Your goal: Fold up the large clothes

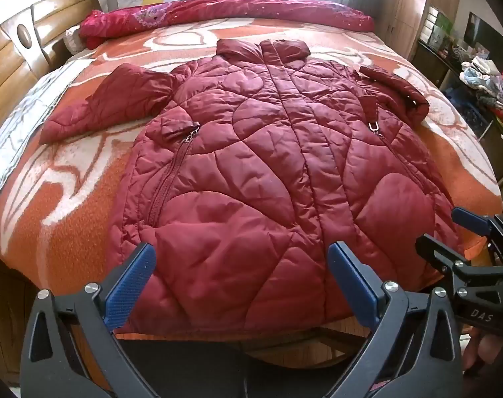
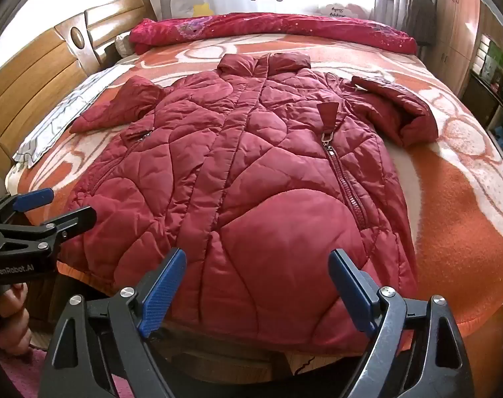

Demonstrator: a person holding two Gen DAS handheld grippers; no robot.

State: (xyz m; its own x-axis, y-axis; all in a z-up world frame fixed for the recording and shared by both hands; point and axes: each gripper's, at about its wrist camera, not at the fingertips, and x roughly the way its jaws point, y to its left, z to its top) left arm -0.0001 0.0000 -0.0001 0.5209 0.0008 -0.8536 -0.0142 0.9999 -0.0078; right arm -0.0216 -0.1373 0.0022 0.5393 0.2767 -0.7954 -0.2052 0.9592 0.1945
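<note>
A quilted red coat [image 1: 268,165] lies spread front-up on the bed [image 1: 69,205], near hem toward both grippers, jaws wide and empty. Puffy, soft and likely slippery, it seems best gripped at hem corners or sleeves.

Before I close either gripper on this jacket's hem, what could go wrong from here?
The red quilted jacket hangs slightly over the bed's near edge, so a pull toward you may slide the slick shell off the orange blanket. The left gripper and right gripper are open; thick padding may slip from a shallow pinch. The right sleeve lies bunched and could fold in crooked.
</note>
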